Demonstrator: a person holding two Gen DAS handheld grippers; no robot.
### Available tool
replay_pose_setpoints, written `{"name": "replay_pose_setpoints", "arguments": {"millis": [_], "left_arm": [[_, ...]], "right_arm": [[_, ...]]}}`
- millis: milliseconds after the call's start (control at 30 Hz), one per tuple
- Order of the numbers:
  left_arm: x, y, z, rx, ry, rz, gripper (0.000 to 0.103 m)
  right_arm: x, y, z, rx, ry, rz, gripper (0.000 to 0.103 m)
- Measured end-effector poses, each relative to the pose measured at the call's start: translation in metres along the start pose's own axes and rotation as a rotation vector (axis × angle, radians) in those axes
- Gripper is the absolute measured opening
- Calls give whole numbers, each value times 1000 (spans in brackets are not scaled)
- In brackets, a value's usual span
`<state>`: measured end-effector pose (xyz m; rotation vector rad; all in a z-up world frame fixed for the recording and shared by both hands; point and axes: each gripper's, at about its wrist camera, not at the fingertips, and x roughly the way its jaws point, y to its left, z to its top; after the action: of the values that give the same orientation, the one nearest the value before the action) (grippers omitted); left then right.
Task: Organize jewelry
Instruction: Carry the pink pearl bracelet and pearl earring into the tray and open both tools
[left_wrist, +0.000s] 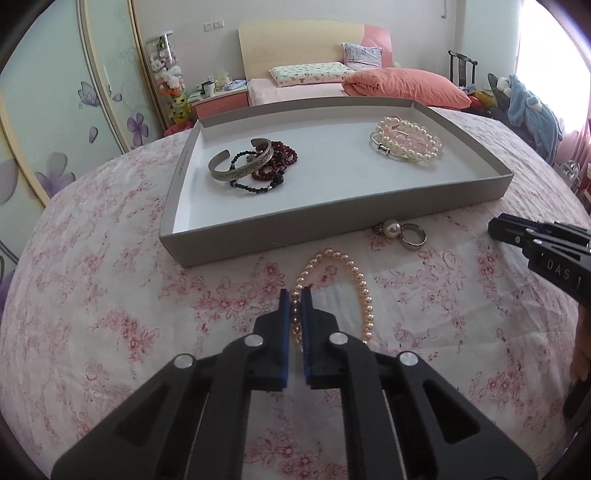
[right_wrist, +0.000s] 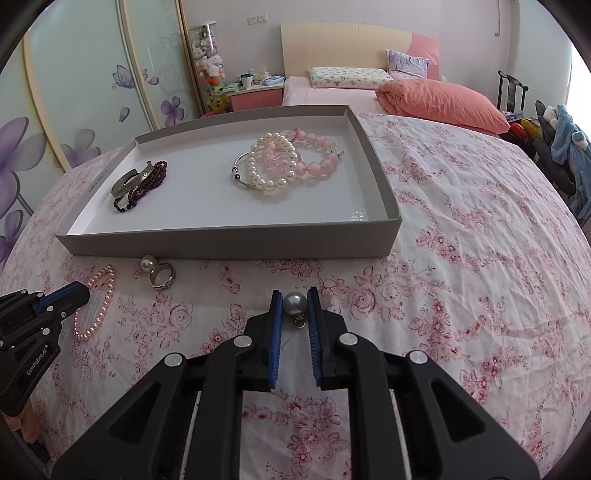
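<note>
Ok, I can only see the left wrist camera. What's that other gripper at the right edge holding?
Observer: The right gripper is shut on a grey pearl charm with a small metal loop on it.
Operator: And what's the pink stuff under the white pearls in the box?
Observer: It's a bracelet of big pink beads. It lies partly beneath the white pearl bracelet, towards the right side of the tray.

Bracelets lie in tray; ring before it.
</note>
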<state>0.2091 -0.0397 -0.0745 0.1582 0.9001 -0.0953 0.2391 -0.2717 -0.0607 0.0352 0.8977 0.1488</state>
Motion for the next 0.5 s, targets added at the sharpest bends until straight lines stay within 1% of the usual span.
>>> {"name": "replay_pose_setpoints", "arguments": {"millis": [100, 300, 433, 500], "left_arm": [[-1, -2, -1, 12, -8, 15, 8], [-4, 12, -4, -45, -7, -31, 6], [-10, 24, -8, -85, -29, -61, 6], [-17, 31, -8, -110, -52, -75, 6]], "right_arm": [[0, 0, 0, 0, 0, 0, 14], [-3, -3, -2, 22, -9, 18, 14], [-11, -4, -3, 34, -32, 27, 14], [-15, -2, -3, 34, -44, 30, 14]]}}
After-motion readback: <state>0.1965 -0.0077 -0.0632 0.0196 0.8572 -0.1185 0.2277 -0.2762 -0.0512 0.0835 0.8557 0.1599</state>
